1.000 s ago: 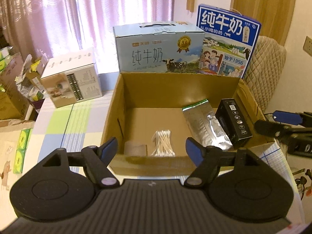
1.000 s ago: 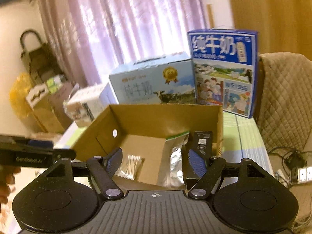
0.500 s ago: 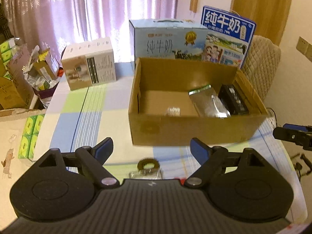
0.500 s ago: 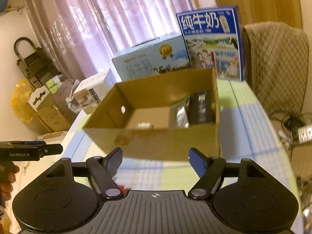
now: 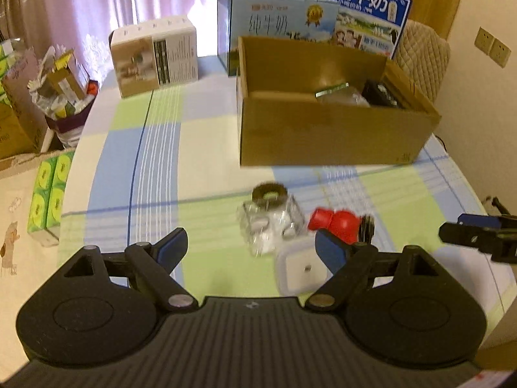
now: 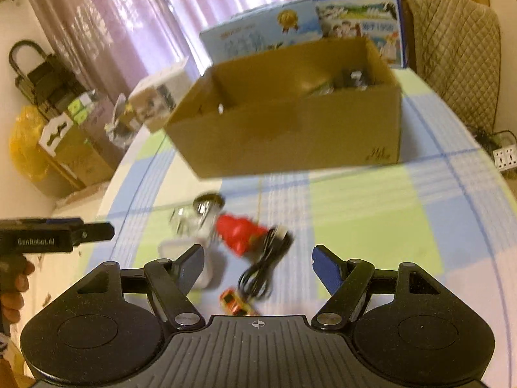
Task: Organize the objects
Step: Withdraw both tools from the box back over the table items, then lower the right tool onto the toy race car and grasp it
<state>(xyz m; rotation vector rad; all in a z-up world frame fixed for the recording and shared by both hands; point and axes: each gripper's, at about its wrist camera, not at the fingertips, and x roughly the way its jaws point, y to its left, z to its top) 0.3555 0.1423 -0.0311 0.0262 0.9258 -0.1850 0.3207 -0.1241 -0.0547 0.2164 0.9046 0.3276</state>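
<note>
An open cardboard box (image 5: 323, 135) (image 6: 290, 135) stands on the checked tablecloth; a silver pouch (image 5: 342, 97) and a black box (image 5: 381, 95) lie inside. In front of it lie a clear glass jar with a metal lid (image 5: 269, 220) (image 6: 197, 216), a red bottle (image 5: 336, 221) (image 6: 239, 232), a white square container (image 5: 297, 270) (image 6: 181, 247), a black cable (image 6: 261, 268) and a small orange object (image 6: 234, 302). My left gripper (image 5: 250, 249) is open and empty above the jar. My right gripper (image 6: 258, 270) is open and empty above the cable.
Two milk cartons (image 5: 278, 26) (image 5: 368, 9) stand behind the box, and a white-brown carton (image 5: 155, 58) stands at the back left. Green packs (image 5: 48, 190) and cluttered boxes (image 5: 38, 97) lie off the table's left edge. A quilted chair (image 6: 452, 55) is at right.
Both grippers have pulled back from above the box toward the table's near side. The loose objects in front of the box have come into view. Both grippers stay open.
</note>
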